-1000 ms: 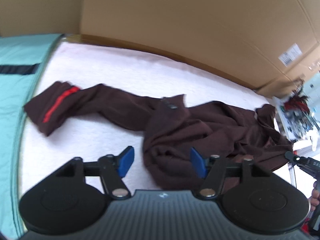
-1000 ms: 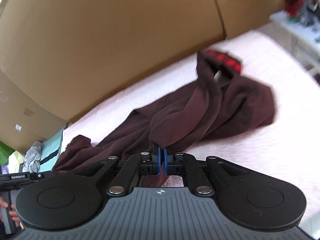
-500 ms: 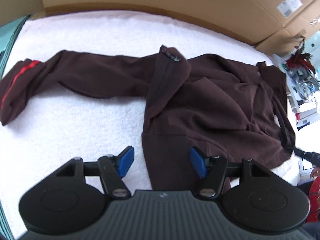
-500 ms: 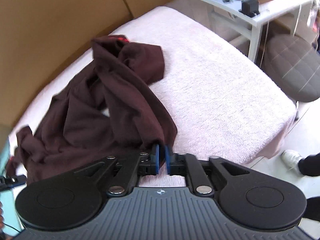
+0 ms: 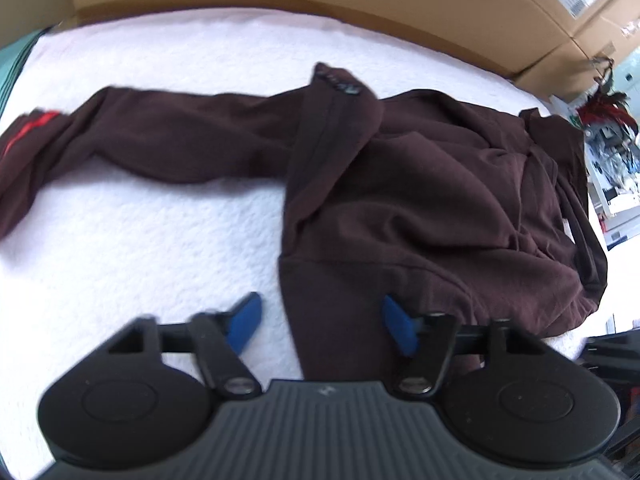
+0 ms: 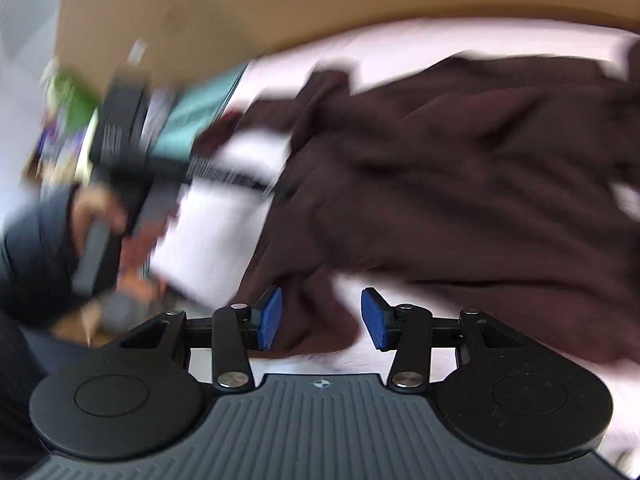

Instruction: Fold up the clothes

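A dark brown top [image 5: 420, 200] lies crumpled on the white fleece cover [image 5: 140, 240]. One sleeve stretches left and ends in a red-striped cuff [image 5: 32, 132]. My left gripper [image 5: 322, 324] hangs low over the top's near hem corner. Its jaws are closing, with the hem between the blue pads [image 5: 246, 320] and no pad pressing on it. The right wrist view is blurred. There the brown top [image 6: 460, 180] fills the right side, and my right gripper [image 6: 322, 318] has its jaws opening over a loose fold. The left gripper [image 6: 120, 152] and the hand [image 6: 100, 208] holding it show at the left.
Cardboard boxes [image 5: 360, 0] wall the far side of the cover. A teal cloth [image 5: 12, 64] lies at the far left. A white table with clutter [image 5: 612, 160] stands beyond the cover's right edge. A dark sleeve [image 6: 36, 248] is at the lower left in the right wrist view.
My right gripper, shut on the brown cloth before, now has its pads apart and its view has swung left. My left gripper has come down closer to the hem corner.
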Demonstrator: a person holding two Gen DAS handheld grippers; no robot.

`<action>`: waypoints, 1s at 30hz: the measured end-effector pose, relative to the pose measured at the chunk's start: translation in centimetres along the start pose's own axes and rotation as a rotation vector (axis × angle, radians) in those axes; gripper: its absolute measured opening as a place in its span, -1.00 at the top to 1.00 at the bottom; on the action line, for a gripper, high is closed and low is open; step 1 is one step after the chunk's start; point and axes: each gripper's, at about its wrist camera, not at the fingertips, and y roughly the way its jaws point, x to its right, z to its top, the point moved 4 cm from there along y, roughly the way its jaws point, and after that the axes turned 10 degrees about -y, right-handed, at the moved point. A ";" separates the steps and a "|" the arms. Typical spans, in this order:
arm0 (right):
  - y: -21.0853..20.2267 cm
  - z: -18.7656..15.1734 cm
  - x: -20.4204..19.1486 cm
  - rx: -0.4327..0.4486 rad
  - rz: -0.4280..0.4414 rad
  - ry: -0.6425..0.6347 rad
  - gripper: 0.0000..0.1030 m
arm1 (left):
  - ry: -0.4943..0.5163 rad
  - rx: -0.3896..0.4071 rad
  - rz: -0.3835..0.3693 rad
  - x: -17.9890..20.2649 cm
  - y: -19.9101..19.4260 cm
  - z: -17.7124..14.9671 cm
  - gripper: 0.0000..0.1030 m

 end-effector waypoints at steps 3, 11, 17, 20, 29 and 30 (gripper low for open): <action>3.2 0.6 -0.9 -0.043 0.004 -0.059 -0.23 | 0.011 0.005 -0.027 0.4 -0.3 0.1 1.00; 4.9 2.8 -0.8 -0.040 0.142 0.028 0.73 | 0.012 0.099 -0.120 1.3 -5.0 1.8 1.00; -4.0 10.9 -1.8 0.258 0.133 -0.065 0.74 | 0.089 0.322 -0.153 2.7 -12.4 7.3 1.00; -7.7 16.5 -0.8 0.407 0.021 -0.125 0.75 | 0.132 0.407 -0.109 3.1 -14.0 9.5 1.00; -4.4 26.9 12.2 0.483 -0.443 -0.048 0.75 | 0.129 0.360 0.043 2.9 -8.6 11.1 0.49; -3.1 27.0 14.1 0.464 -0.447 -0.013 0.75 | 0.114 0.336 0.057 2.7 -7.4 11.1 0.46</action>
